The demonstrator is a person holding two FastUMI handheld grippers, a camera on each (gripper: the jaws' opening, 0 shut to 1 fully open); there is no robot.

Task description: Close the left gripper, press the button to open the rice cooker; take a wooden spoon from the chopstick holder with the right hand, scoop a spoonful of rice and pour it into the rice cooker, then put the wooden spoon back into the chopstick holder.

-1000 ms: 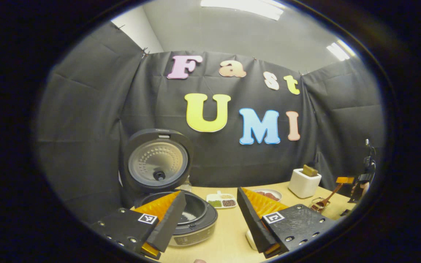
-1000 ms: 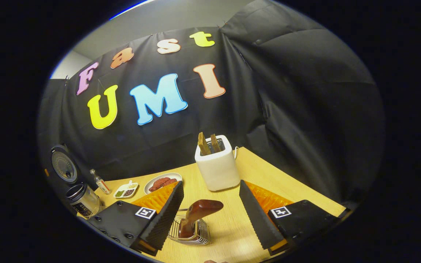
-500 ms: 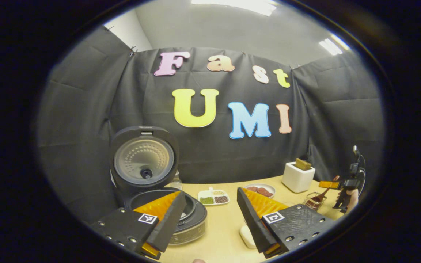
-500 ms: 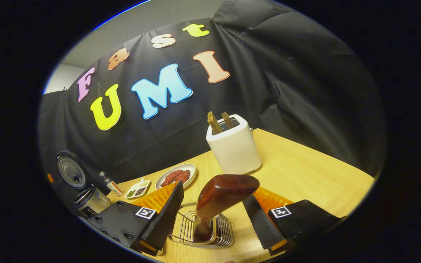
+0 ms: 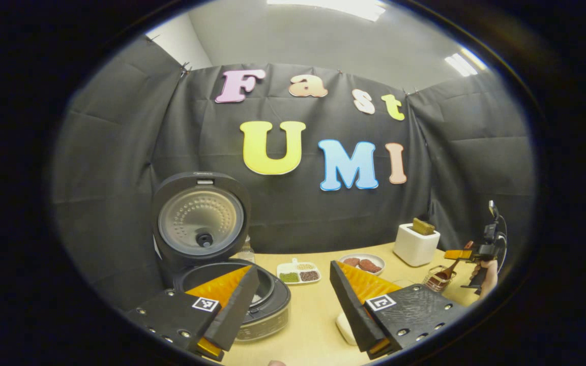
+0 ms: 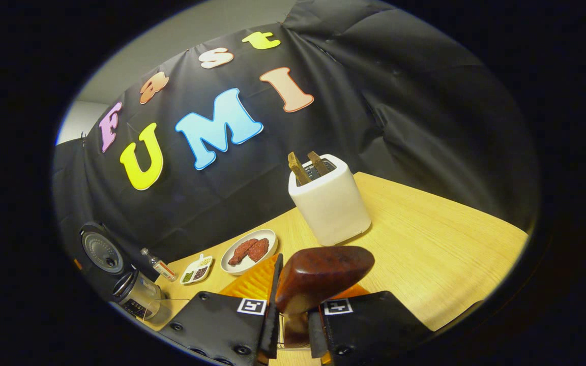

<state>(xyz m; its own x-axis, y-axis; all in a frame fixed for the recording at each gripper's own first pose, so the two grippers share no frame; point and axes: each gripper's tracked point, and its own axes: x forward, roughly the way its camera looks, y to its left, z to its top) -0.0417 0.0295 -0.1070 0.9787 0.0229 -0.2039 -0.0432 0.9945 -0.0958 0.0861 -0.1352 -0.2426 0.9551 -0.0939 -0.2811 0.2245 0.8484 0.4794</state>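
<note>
Right gripper (image 6: 293, 310) clamped on spoon (image 6: 318, 277) handle, just before toaster (image 6: 329, 199). Left gripper (image 5: 293, 300) fingers spread apart, beside rice cooker (image 5: 232, 297), lid up.

Rice cooker (image 5: 252, 305) lid up, pot mouth clear; toaster (image 6: 329, 199) behind spoon handle (image 6: 318, 277).

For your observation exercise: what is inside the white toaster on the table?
Two brown slices stand in the white toaster's top slots, their upper ends sticking out and leaning slightly. Their lower parts are hidden inside the body, so how deep they sit cannot be seen.
</note>
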